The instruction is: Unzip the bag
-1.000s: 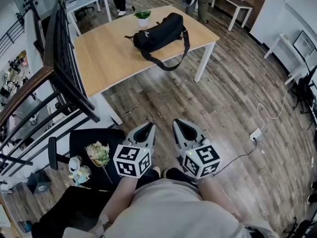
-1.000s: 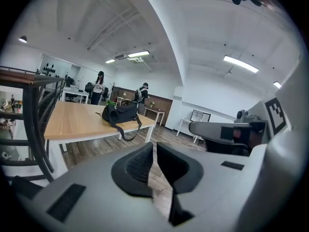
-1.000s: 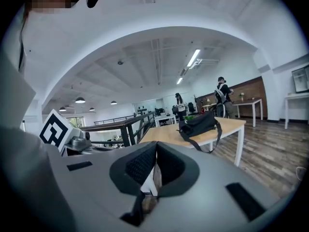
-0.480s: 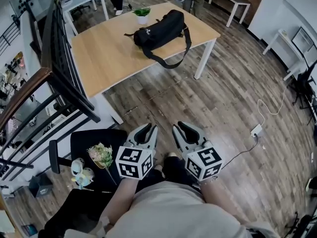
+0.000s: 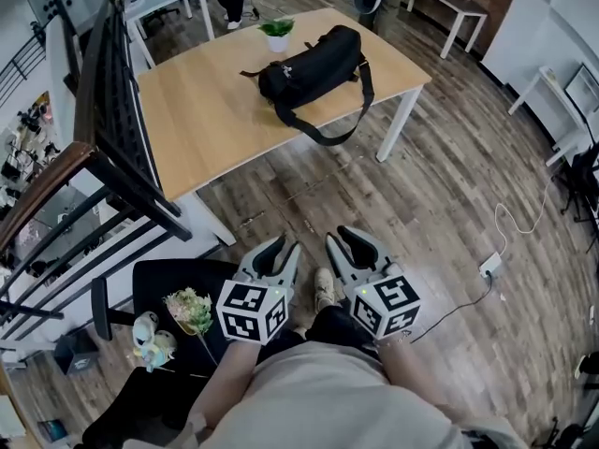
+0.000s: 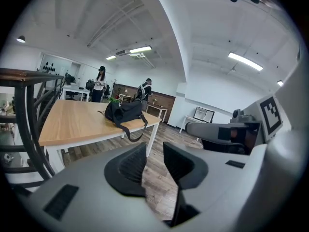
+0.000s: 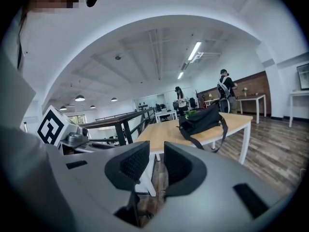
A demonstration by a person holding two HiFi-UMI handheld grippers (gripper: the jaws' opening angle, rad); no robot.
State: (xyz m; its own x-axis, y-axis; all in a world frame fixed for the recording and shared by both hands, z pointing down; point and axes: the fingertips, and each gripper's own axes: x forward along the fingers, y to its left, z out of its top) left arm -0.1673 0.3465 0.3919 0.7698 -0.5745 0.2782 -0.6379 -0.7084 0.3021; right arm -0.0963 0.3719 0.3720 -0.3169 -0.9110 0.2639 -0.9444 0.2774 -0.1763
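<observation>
A black duffel bag [image 5: 314, 62] with a long shoulder strap lies on the far part of a light wooden table [image 5: 201, 110], some way ahead of me. It also shows in the left gripper view as the bag [image 6: 124, 113] and in the right gripper view as the bag [image 7: 203, 120]. My left gripper [image 5: 280, 251] and right gripper [image 5: 343, 242] are held side by side close to my body over the wooden floor, well short of the table. Both have just been opening. A narrow gap shows between the left gripper's [image 6: 154, 152] jaws and between the right gripper's [image 7: 156, 154] jaws, with nothing in either.
A small potted plant [image 5: 278, 33] stands on the table behind the bag. A black stair railing [image 5: 122, 148] runs along the left. A black chair [image 5: 178, 279] with flowers stands beside my left gripper. A cable and power strip [image 5: 489, 267] lie on the floor at right. People [image 6: 100, 83] stand behind the table.
Both grippers' jaws have parted from shut to a small gap. I have stepped forward, so the table and bag sit slightly nearer and further right in the head view.
</observation>
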